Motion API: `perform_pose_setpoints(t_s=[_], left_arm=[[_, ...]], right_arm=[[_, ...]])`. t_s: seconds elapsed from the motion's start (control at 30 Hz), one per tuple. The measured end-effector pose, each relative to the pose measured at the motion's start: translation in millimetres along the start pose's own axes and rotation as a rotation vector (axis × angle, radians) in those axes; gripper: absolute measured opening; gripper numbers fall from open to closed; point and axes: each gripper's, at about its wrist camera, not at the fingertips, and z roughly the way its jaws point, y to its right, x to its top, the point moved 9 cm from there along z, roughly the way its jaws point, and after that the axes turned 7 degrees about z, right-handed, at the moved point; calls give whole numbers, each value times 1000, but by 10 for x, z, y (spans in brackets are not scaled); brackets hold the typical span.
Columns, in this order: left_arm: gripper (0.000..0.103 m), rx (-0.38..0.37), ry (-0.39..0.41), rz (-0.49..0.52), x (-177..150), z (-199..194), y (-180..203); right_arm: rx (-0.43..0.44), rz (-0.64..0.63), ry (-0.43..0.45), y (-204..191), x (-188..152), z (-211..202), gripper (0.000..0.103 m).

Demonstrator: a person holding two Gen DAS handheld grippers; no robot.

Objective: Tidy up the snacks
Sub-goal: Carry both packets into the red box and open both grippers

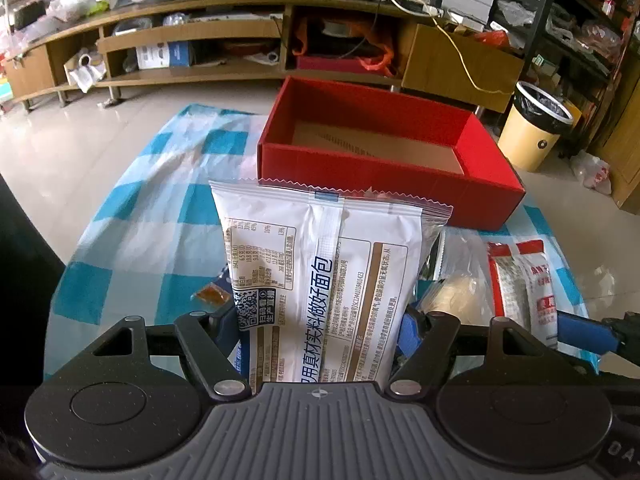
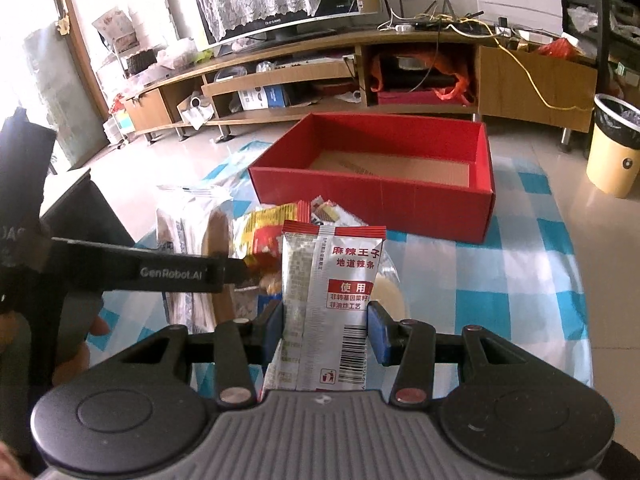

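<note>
A blue-checked cloth [image 1: 132, 200] covers the table; the empty red box [image 2: 372, 200] waits at its far side. The left gripper [image 1: 320, 320] clamps a white bread packet [image 1: 320, 264], the right gripper [image 2: 326, 320] a small red-and-silver spicy-strip packet [image 2: 332, 280], both upright, probably bound for the box. Other snacks [image 2: 264, 236] lie near left.

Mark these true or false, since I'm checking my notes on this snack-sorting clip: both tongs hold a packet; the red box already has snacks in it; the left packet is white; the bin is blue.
1. Both tongs hold a packet. True: the left tongs grip a white bread packet, the right tongs a red-and-silver packet.
2. The red box has snacks in it. False: only its bare cardboard floor shows.
3. The left packet is white. True.
4. The bin is blue. False: it is yellow.
</note>
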Motion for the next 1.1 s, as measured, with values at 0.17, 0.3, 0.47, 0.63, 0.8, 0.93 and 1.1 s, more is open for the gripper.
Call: perform_pose_setpoints(t_s=[0.17, 0.3, 0.47, 0.63, 0.8, 0.93, 1.1], left_arm=[[78, 16, 30, 17, 45, -66, 33], [78, 23, 39, 23, 69, -71, 36], [78, 32, 52, 26, 119, -73, 38], [78, 32, 63, 28, 157, -74, 41], [78, 29, 68, 30, 212, -49, 63], [78, 30, 73, 33, 260, -21, 89], [78, 33, 78, 37, 313, 20, 106]], right_arm=[[-4, 3, 17, 24, 86, 34, 42], [-6, 8, 31, 46, 145, 38, 42], [-9, 13, 48, 68, 234, 47, 42], [-13, 5, 73, 69, 327, 45, 42], [-12, 5, 89, 83, 406, 60, 42], [-10, 7, 95, 96, 441, 87, 42], [-10, 16, 98, 138, 482, 135, 42]])
